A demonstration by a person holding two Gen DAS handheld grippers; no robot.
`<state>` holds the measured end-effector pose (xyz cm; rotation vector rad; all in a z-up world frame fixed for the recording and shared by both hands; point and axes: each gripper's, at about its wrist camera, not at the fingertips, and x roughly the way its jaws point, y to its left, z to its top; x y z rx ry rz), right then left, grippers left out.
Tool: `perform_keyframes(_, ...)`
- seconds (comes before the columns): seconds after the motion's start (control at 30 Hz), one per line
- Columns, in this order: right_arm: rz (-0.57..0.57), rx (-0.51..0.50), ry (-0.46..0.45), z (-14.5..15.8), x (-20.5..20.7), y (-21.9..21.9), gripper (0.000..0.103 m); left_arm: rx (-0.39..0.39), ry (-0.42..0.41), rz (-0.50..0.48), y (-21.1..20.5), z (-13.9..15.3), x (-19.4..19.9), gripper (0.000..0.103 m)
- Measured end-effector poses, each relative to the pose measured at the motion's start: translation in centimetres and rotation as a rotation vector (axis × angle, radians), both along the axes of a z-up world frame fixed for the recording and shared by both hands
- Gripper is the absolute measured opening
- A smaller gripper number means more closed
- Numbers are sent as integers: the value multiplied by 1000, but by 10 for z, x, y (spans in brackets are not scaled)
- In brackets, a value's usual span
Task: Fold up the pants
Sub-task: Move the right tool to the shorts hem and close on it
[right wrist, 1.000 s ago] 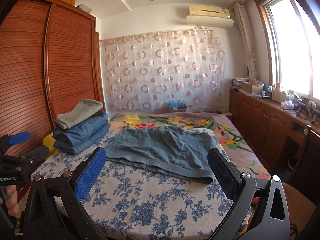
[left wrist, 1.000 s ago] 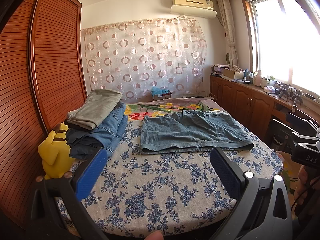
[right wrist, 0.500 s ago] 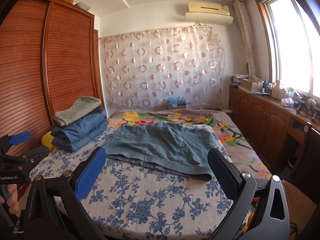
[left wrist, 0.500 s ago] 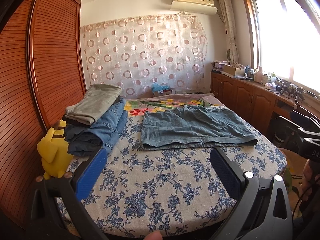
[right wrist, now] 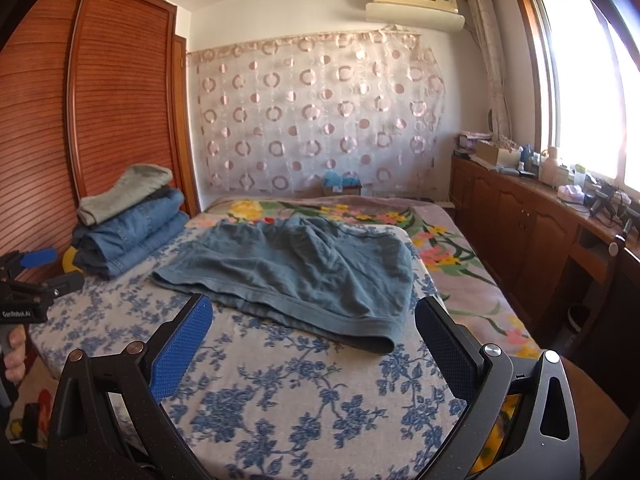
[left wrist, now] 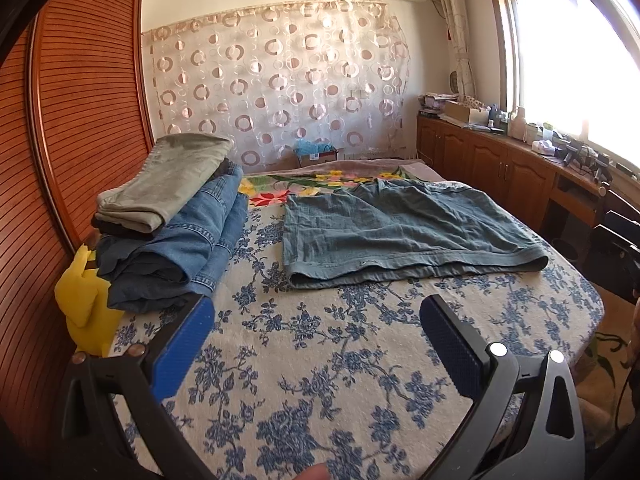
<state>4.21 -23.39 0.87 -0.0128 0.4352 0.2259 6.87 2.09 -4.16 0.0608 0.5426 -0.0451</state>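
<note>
bed [left wrist: 320,360] | pants [left wrist: 400,232] flat | folded stack [left wrist: 172,216], perhaps jeans

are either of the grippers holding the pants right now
No. The left gripper and right gripper are both open and empty; the pants lie untouched on the bed.

Both cameras look forward from the foot of the bed [left wrist: 320,360], low over the flowered sheet, toward the curtain [right wrist: 320,120]. The left view sits nearer the wardrobe [left wrist: 80,120], the right view nearer the window [right wrist: 580,80]. Both share the spread pants [left wrist: 400,232] and the stacked clothes [right wrist: 128,224].
</note>
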Motion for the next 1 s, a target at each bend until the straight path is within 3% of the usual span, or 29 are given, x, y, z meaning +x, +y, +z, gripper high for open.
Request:
perform_keyframes(0.43, -11, -49, 86, -29, 35, -21, 94, 25, 112, -42, 24, -40, 66, 103)
perform_keyframes(0.83, -2, -70, 179, -53, 64, -33, 83, 62, 184, -64, 28, -56, 102, 88)
perform_keyframes(0.9, 1, -77, 192, -55, 67, -34, 82, 74, 197, -67, 27, -59, 108, 80)
perform_keyframes(1.0, 9, -87, 214, -61, 72, -35, 80, 93, 217, -73, 26, -63, 117, 76)
